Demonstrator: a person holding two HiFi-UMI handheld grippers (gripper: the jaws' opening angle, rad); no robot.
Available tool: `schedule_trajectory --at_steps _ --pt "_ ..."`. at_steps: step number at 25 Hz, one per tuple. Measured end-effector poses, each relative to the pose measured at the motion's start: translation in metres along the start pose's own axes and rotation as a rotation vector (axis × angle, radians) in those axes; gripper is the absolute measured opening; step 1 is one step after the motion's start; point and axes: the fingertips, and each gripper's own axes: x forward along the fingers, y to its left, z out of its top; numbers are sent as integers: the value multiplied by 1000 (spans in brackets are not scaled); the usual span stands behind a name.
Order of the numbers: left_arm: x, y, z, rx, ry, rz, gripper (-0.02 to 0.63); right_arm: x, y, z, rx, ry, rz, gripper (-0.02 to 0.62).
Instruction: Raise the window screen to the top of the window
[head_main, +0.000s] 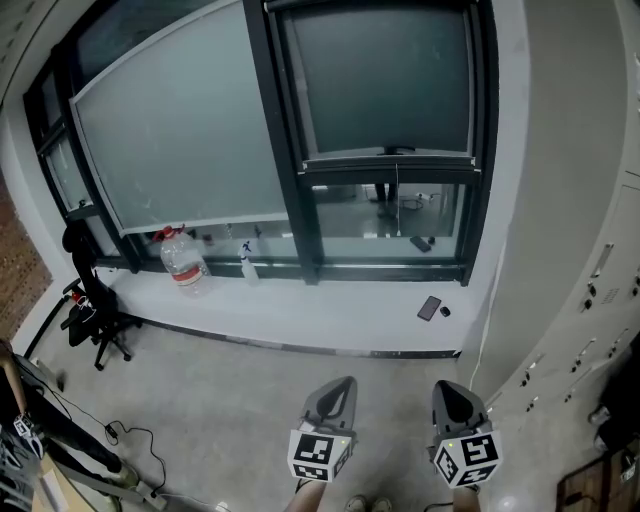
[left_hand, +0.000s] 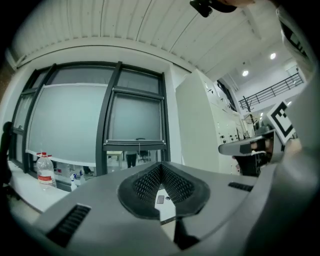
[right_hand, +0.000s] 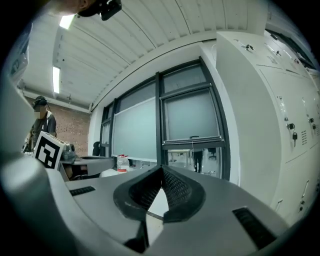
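The window screen (head_main: 385, 80) over the narrow right-hand window hangs low. Its grey sheet covers the upper part of the glass, and its bottom rail (head_main: 390, 162) lies well below the top of the frame, with a band of clear glass beneath. A thin cord (head_main: 397, 188) drops from the middle of that rail. Judging by this, the raising has not begun: the whole lift to the top of the frame is left, and before it the reach for the rail or cord. The wide pane to the left carries a larger screen (head_main: 180, 130), also lowered. On the sill (head_main: 330, 325) under the windows stand a water bottle (head_main: 184, 262) and a spray bottle (head_main: 248, 265), and a phone (head_main: 429, 308) lies near the right end. None of them blocks the way to the rail. Both tools are held low over the floor, well apart from the window and touching nothing. The left tool (head_main: 343, 386) is clenched with its pads together and nothing between them, and its own view shows the same. The right tool (head_main: 451, 392) is likewise clenched and empty. Both point level towards the window, so the approach itself is also to be made.
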Motion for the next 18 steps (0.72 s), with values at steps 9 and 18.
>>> schedule_trajectory --at_steps 9,18 --pt "12 -3 -23 -27 28 35 3 1 -25 -41 121 54 71 8" --pt "78 40 -46 -64 36 52 3 73 -54 -55 126 88 84 8"
